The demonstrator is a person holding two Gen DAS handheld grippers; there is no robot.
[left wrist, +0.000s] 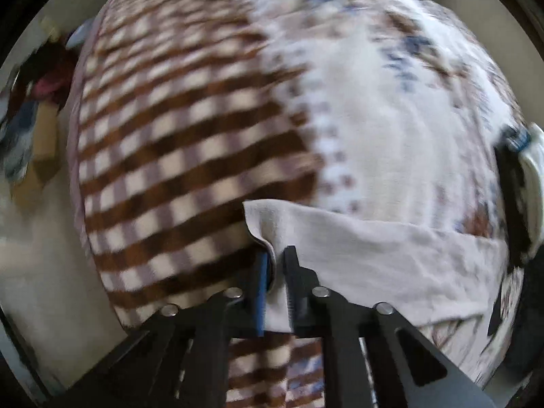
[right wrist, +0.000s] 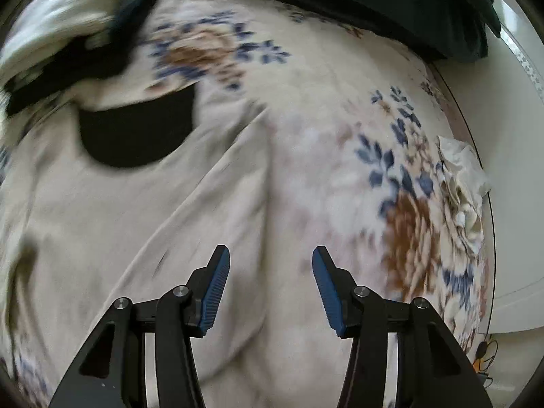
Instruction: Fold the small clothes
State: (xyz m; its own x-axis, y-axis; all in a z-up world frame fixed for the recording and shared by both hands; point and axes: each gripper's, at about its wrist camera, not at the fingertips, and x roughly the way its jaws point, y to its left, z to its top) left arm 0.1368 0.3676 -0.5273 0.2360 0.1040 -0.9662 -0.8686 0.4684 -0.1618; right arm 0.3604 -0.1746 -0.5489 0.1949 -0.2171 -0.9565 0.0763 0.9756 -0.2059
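A pale beige garment (left wrist: 391, 258) lies across a bed, and my left gripper (left wrist: 273, 255) is shut on its left edge, holding the corner lifted a little above the blanket. In the right wrist view the same pale garment (right wrist: 136, 224) spreads over the left and middle, with a black patch (right wrist: 136, 129) on it. My right gripper (right wrist: 270, 258) is open and empty, hovering just above the garment's right edge.
A brown-and-cream checked blanket (left wrist: 176, 142) and a floral white bedspread (right wrist: 391, 170) cover the bed. A crumpled white cloth (right wrist: 462, 183) lies at the bed's right edge. A dark green cloth (right wrist: 374, 3) lies at the far side. Clutter (left wrist: 37, 102) sits beyond the bed's left edge.
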